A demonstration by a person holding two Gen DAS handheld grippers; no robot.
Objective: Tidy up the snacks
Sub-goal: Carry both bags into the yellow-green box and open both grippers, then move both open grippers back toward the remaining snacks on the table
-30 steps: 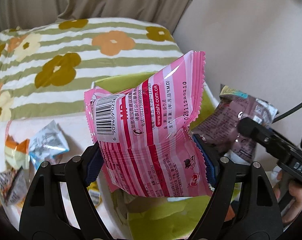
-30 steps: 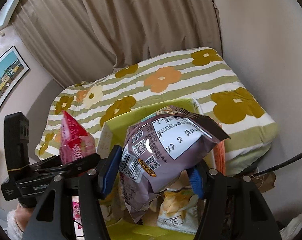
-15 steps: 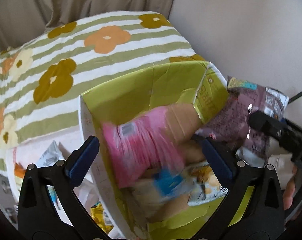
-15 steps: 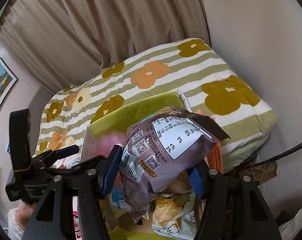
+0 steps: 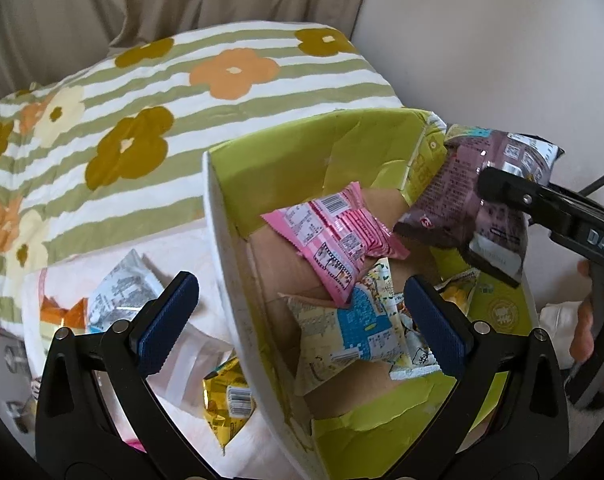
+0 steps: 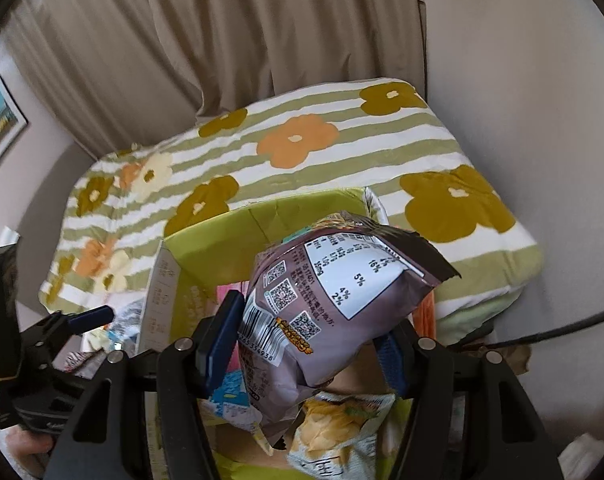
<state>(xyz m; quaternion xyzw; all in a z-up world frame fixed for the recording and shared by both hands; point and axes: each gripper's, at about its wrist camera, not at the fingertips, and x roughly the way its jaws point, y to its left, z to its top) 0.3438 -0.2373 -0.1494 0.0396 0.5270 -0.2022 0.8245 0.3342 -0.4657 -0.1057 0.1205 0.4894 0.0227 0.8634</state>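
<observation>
Released from the left tongs (image 5: 302, 312), the pink packet (image 5: 334, 236) now lies inside the green box (image 5: 270, 168), at 12 o'clock from the spread, empty pads. Right tongs (image 6: 306, 344) pinch the purple bag (image 6: 334, 300) above the box, judged next for deposit. That bag hides most box contents; loose packets (image 5: 118, 296) at 9 o'clock are partly cut off.
</observation>
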